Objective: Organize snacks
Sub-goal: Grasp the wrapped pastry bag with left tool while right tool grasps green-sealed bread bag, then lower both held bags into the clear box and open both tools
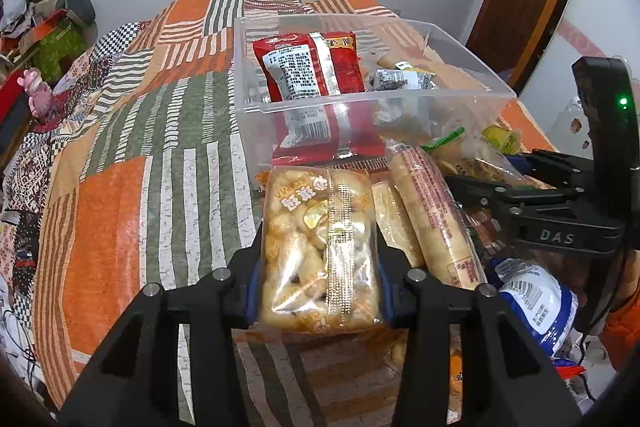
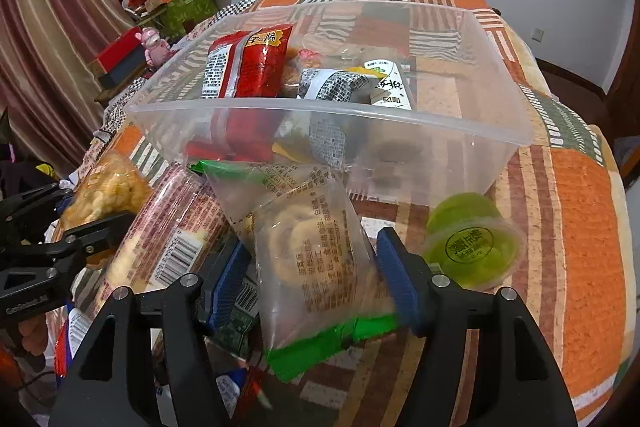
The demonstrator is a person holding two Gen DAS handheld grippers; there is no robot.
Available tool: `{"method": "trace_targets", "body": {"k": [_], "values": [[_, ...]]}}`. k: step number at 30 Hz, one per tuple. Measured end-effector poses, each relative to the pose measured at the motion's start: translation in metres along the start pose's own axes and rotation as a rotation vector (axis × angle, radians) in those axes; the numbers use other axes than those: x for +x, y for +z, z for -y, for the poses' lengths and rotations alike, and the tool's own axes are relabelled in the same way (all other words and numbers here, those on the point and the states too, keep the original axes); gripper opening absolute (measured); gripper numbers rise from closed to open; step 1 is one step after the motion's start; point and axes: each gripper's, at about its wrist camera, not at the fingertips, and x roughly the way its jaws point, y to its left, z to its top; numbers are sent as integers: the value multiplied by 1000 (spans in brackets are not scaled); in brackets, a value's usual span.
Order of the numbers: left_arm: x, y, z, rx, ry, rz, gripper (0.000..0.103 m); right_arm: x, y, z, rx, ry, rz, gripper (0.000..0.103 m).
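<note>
My left gripper (image 1: pixel 320 259) is shut on a clear pack of golden pastries (image 1: pixel 320 227), its pads pressing both long sides. The pack lies on the patchwork bedspread, in front of a clear plastic bin (image 1: pixel 400 95). In that bin stands a red snack packet (image 1: pixel 316 67) beside smaller wrapped snacks. My right gripper (image 2: pixel 312 251) is open around a clear cookie bag with green ends (image 2: pixel 312 247). A gap shows at its left pad. The bag leans toward the bin (image 2: pixel 320 107) in the right wrist view.
A long biscuit roll (image 1: pixel 428 211) and a blue-and-white packet (image 1: pixel 536 303) lie among loose snacks between the grippers. A green jelly cup (image 2: pixel 472 243) lies on its side right of the cookie bag. Boxes and a pink toy (image 2: pixel 154 45) sit beyond the bed's left edge.
</note>
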Motion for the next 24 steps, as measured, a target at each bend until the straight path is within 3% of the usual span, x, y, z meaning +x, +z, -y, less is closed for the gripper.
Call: {"method": "trace_targets", "body": {"k": [5,18,24], "values": [[-3,0,0,0,9,8,44,-8,-2,-3,-15,-16,28,43],[-37,20,-1,-13,21,104,44,-58,2,-5,-15,15,127,42],[-50,41,2,-24,24,159,44,-88,18,-5,-21,8,225,42]]}}
